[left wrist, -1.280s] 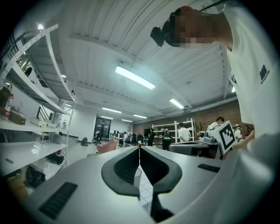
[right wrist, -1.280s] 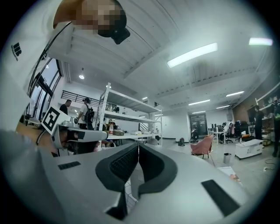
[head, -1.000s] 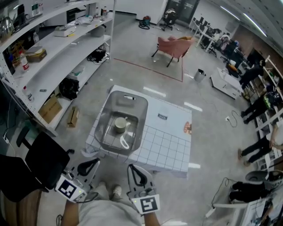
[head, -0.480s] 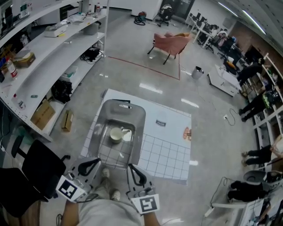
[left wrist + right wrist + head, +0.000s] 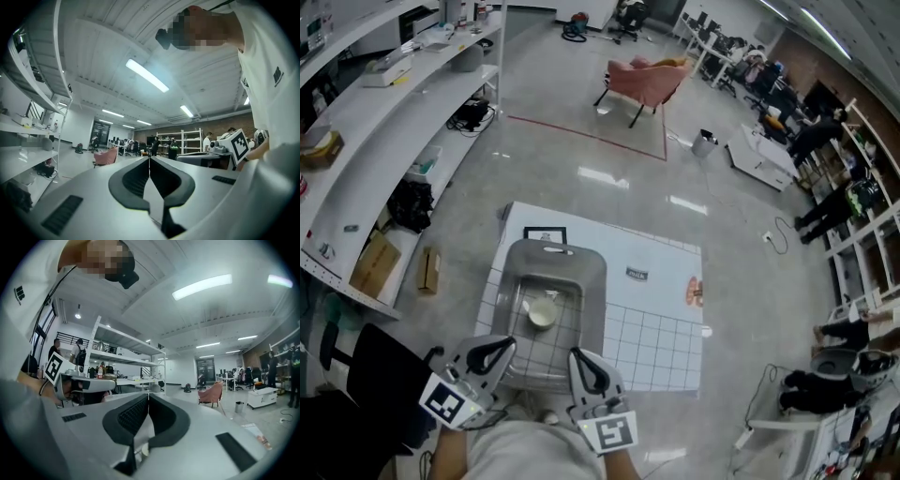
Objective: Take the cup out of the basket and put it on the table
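A pale cup [image 5: 542, 314] sits inside the grey wire basket [image 5: 583, 281], which stands on the left half of the white gridded table [image 5: 661, 319]. My left gripper [image 5: 510, 341] and right gripper [image 5: 575, 353] hover side by side at the basket's near edge, short of the cup. Both are shut with nothing between the jaws. In the left gripper view the left gripper [image 5: 149, 161] points out across the room, its pads pressed together. The right gripper [image 5: 148, 397] in its own view shows the same, and neither gripper view shows the cup or basket.
White shelving [image 5: 384, 122] runs along the left, with a cardboard box [image 5: 375, 267] under it. A black chair [image 5: 384, 375] stands at my left. A pink armchair [image 5: 642, 80] is far beyond the table. A small black-framed card [image 5: 546, 234] lies behind the basket. People stand at the right.
The table and basket have slid down the head view towards me, so the basket's near edge now reaches the grippers. Both grippers keep the same pose, shut.
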### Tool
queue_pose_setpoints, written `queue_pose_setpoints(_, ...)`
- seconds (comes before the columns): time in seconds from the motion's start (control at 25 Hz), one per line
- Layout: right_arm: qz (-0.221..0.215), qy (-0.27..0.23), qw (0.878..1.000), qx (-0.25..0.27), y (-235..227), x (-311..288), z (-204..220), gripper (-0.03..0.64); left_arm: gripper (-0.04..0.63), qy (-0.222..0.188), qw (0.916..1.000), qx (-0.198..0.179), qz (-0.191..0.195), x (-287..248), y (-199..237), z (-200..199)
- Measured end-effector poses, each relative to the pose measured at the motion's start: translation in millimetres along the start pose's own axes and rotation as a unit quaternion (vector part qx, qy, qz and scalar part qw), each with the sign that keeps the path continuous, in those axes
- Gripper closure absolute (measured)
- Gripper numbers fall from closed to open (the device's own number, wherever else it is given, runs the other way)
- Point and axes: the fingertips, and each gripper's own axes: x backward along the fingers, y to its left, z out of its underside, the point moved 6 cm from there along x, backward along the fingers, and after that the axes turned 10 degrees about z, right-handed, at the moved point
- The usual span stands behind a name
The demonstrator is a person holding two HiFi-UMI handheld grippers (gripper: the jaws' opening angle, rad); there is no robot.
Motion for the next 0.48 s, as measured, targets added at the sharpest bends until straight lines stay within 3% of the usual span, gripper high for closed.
queue_pose_setpoints(0.28,0.022,0.012,1.000,0.010,-3.2,-31.8,11.7,0.606,0.584,0.010,0.9997,0.008,0.023,-10.3,35.0,10.3)
queue_pose_setpoints(0.48,0.004,0.044,0.998,0.045,-3.8,-51.9,25.6,0.606,0.584,0.020,0.9993,0.009,0.031,-18.6,47.5,16.0)
